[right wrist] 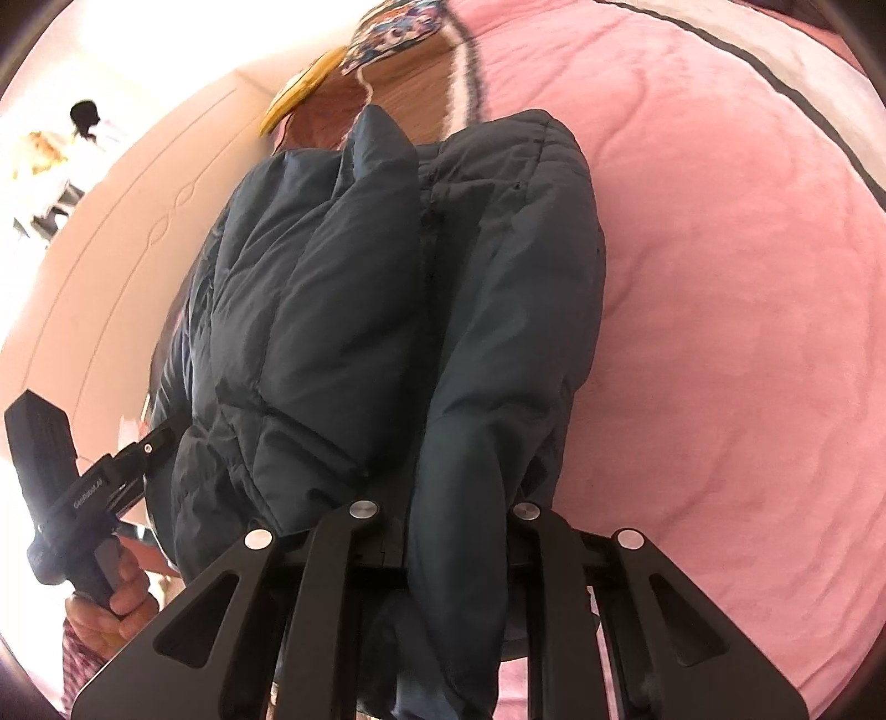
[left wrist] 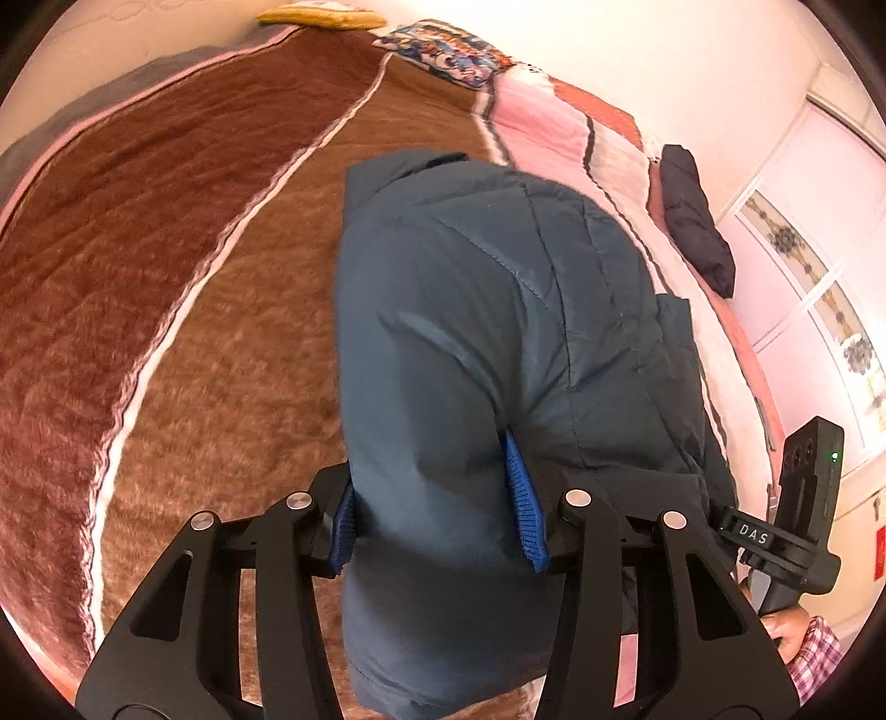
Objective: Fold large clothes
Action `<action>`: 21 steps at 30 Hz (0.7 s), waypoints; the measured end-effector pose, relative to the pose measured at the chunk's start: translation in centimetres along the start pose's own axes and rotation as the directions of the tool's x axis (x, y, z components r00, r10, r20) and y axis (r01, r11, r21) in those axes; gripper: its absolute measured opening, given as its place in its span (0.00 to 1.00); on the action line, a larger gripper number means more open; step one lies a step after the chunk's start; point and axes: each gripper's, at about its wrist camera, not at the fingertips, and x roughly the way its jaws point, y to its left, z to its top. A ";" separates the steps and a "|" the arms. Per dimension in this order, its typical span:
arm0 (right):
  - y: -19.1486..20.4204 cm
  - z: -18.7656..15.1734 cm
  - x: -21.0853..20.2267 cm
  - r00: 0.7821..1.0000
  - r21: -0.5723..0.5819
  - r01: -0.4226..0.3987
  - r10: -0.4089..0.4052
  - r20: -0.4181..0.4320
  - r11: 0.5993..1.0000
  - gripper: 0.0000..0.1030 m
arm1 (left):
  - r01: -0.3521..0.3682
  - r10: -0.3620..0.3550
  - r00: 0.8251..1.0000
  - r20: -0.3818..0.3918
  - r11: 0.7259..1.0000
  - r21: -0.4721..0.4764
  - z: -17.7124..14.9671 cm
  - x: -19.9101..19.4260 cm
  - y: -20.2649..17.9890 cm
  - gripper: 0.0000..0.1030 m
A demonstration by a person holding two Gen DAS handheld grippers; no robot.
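Observation:
A dark teal quilted puffer jacket (left wrist: 498, 310) hangs over a bed, held up by both grippers. My left gripper (left wrist: 437, 509) has its blue-padded fingers (left wrist: 523, 498) closed on a thick fold of the jacket. In the right wrist view the same jacket (right wrist: 387, 310) fills the middle, and my right gripper (right wrist: 448, 531) is shut on another bunch of its fabric; its fingertips are hidden in the cloth. The right gripper also shows at the right edge of the left wrist view (left wrist: 797, 526), and the left gripper shows at the left of the right wrist view (right wrist: 83, 487).
A brown striped blanket (left wrist: 183, 288) covers the bed on the left, a pink blanket (right wrist: 720, 332) on the right. A folded dark garment (left wrist: 695, 221) lies at the bed's far right. Patterned (left wrist: 443, 52) and yellow (left wrist: 321, 16) pillows sit at the head. A white wardrobe (left wrist: 819, 277) stands right.

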 end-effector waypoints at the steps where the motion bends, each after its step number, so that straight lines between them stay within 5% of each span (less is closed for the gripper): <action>1: 0.1 -0.4 -0.1 1.000 -0.012 0.010 -0.010 -0.001 1.000 0.16 | 0.004 -0.004 1.000 -0.001 1.000 -0.001 -0.2 0.1 0.2 0.45; 12: -2.0 -1.5 -0.2 0.997 -0.012 0.078 -0.078 0.000 0.997 0.16 | -0.004 0.004 1.000 -0.002 0.999 0.052 -1.8 0.1 -0.9 0.50; 21: -2.1 -1.2 0.2 0.998 0.036 0.064 -0.064 -0.002 0.997 0.20 | -0.091 0.092 0.994 -0.056 0.996 0.026 -1.8 0.6 -1.7 0.64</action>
